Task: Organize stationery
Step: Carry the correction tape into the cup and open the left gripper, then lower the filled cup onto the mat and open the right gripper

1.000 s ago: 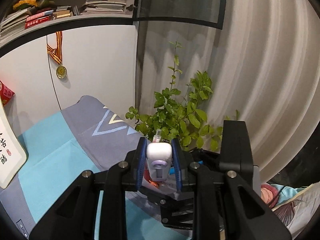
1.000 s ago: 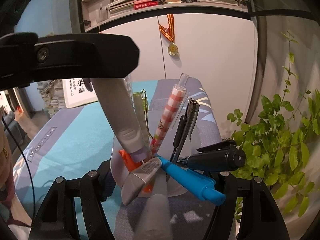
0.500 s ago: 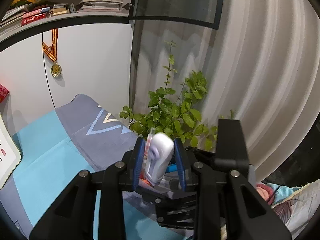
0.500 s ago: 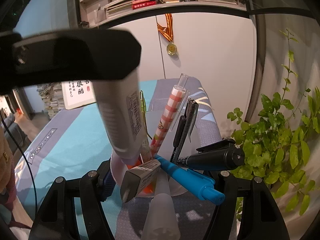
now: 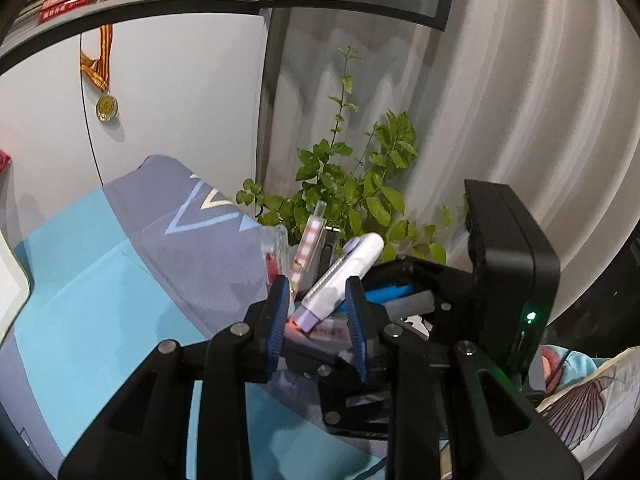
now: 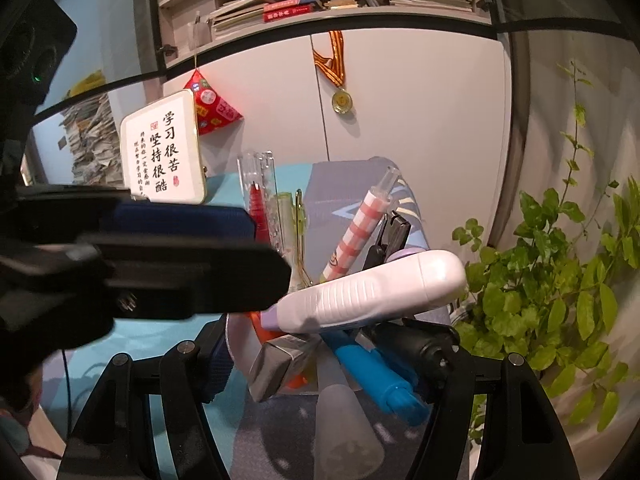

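Observation:
A white correction-tape dispenser with a purple end (image 5: pixel 345 276) lies tilted across the top of a pen holder (image 6: pixel 240 340), also in the right wrist view (image 6: pixel 372 292). My left gripper (image 5: pixel 320 312) stands open just around its purple end, pads apart from it. My right gripper (image 6: pixel 332 364) is shut on the pen holder, which holds a red-checked pen (image 6: pixel 360 228), a blue marker (image 6: pixel 372 368), a black marker (image 6: pixel 416 340), a clear ruler (image 6: pixel 260 200) and other stationery. The left gripper's body (image 6: pixel 140 272) fills the left of the right wrist view.
A blue and grey cloth (image 5: pixel 120 264) covers the table. A leafy plant (image 5: pixel 352 200) stands behind the holder by the curtain. A white calligraphy sign (image 6: pixel 164 152) stands at the table's far side. A medal (image 6: pixel 341 100) hangs on the cabinet door.
My left gripper has opened and let go of the correction tape, which has tipped over from upright to lie slanted on the holder. The left gripper has drawn back and to the left.

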Motion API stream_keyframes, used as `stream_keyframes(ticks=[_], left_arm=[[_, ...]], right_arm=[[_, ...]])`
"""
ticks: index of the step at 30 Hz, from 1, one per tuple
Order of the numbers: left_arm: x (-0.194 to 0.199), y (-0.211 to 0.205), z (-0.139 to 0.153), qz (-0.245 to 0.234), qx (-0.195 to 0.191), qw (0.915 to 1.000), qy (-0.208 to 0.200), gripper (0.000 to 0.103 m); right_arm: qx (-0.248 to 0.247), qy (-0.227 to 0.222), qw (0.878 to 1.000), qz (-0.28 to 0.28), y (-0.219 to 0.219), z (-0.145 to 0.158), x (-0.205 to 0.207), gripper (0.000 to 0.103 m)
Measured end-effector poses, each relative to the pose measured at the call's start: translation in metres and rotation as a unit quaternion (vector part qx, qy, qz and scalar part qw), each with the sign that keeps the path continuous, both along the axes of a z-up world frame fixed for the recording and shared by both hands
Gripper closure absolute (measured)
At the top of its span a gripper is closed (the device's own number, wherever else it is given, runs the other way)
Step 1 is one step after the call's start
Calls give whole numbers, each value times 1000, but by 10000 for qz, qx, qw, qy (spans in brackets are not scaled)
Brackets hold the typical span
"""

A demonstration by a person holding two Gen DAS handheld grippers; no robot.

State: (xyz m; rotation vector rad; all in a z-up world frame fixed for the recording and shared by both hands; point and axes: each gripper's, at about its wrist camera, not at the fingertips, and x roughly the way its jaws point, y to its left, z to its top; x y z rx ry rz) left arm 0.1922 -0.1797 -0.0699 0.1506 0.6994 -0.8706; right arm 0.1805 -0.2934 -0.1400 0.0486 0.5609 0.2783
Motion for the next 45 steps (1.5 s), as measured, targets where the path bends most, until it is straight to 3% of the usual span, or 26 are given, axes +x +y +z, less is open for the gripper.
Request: stream_keyframes(ticks=[12,20,25,32,39,45], left_arm=[[-8,45,10,456,-331,9982,-184,75],[-7,69,-9,845,-245,9961,-41,75],[-4,88,-16,1048,-357,9938,90,75],[-4,124,-24,1480,-428,9880,105,75],[-9,169,-34,2027,-523,9778,137,71],[-18,197,-42,2416,-393,9696,-35,70]], right_arm=[[-97,82,9999,-43,3,1,2,32],[-161,184,9996,-121,7,3,3,33],[24,327,9992,-243,0,4,7,33],[-106,575,9981,-175,8,10,16,34],[-349,546,9979,84,39,25,27,34],[-699,654,9935,608,96,41,52,34]])
